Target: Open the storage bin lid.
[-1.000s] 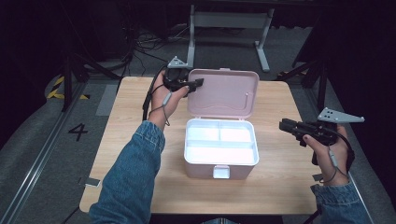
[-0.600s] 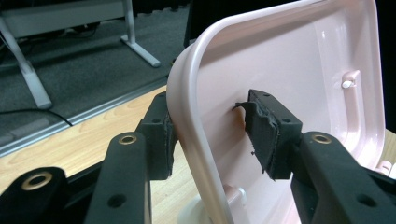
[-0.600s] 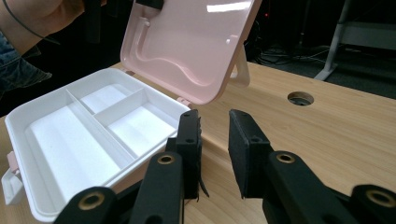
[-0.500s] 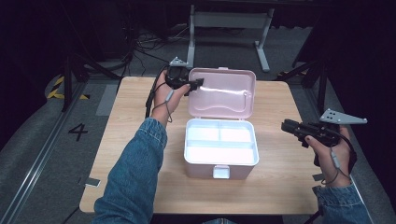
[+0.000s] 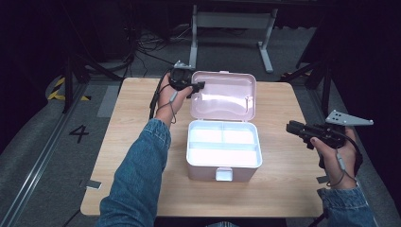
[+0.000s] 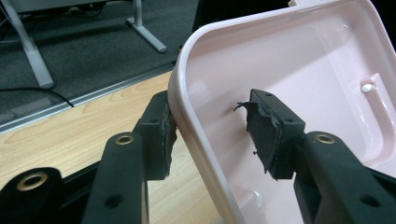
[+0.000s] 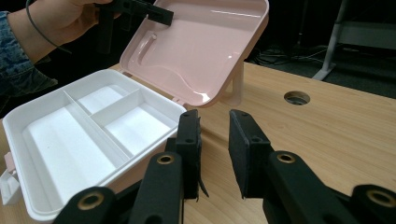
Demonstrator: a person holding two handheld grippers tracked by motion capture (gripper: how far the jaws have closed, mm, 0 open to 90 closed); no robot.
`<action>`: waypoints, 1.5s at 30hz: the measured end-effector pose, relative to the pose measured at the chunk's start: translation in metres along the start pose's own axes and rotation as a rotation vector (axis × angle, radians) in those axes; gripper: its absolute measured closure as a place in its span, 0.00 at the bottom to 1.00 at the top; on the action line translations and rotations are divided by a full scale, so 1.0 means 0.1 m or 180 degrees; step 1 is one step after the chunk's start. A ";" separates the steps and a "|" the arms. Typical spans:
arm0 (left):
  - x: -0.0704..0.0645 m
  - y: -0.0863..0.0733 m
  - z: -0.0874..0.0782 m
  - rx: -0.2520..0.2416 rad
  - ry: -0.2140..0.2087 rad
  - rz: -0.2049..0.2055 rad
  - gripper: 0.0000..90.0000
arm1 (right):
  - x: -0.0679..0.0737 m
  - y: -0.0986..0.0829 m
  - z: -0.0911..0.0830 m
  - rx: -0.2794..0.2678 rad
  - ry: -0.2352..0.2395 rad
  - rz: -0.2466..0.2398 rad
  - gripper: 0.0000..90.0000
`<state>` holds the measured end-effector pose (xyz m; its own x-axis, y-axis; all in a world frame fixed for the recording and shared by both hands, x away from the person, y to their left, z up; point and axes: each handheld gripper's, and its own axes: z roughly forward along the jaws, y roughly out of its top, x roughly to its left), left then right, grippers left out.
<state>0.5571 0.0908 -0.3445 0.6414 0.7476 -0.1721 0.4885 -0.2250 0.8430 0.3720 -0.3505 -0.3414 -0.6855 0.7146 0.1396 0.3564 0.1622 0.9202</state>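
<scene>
We straddle the lid (image 6: pixel 299 70) rim with the left claw (image 6: pixel 210 128), its jaws parted, not yet clenched; we should grip squarely. The right claw (image 7: pixel 212 149) waits released.

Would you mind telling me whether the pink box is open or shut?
Open: the pink box has its lid raised, showing the empty white tray.

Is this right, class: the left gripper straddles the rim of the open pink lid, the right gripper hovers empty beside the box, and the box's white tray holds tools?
One detail is wrong. The tray is empty: the high view and the right gripper view show three bare compartments. The rest holds: the left gripper straddles the lid rim, and the right gripper hovers empty beside the box.
</scene>
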 end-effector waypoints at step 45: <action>0.09 -0.18 0.22 0.0297 0.0170 -0.0050 0.46 | -0.07 -0.03 0.03 0.0046 0.0022 0.0060 0.75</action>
<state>0.5673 0.0881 -0.3723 0.6020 0.7832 -0.1554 0.5529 -0.2685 0.7888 0.3781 -0.3537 -0.3459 -0.6828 0.7130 0.1594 0.3784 0.1585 0.9120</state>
